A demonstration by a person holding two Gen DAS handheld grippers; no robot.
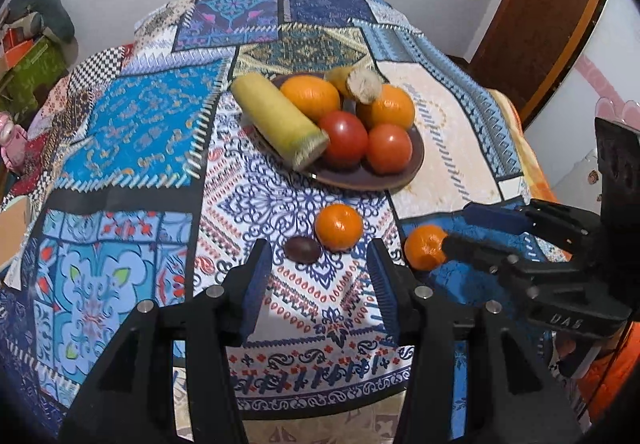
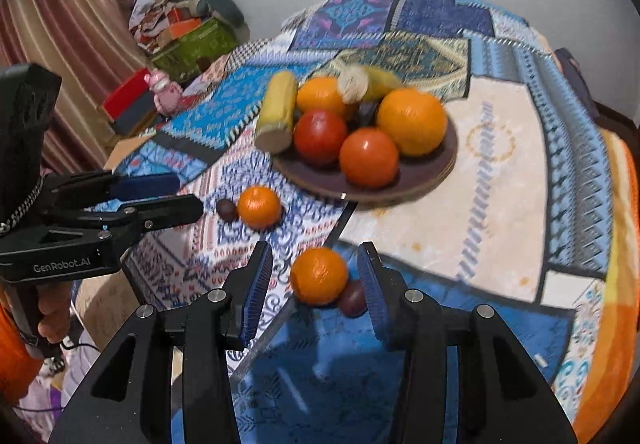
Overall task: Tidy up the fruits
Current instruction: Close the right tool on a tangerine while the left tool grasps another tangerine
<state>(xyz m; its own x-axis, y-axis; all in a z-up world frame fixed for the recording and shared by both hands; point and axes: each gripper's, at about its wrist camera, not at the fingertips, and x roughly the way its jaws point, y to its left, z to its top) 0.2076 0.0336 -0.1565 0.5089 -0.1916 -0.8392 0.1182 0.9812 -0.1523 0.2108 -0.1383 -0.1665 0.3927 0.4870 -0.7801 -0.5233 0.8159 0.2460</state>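
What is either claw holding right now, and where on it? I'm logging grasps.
Nothing is held. The right claw is open around a small orange tangerine without gripping it; the left claw is open and empty.

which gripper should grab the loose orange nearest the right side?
Right. The right gripper is open with that orange already between its fingers; the left gripper faces the other loose orange.
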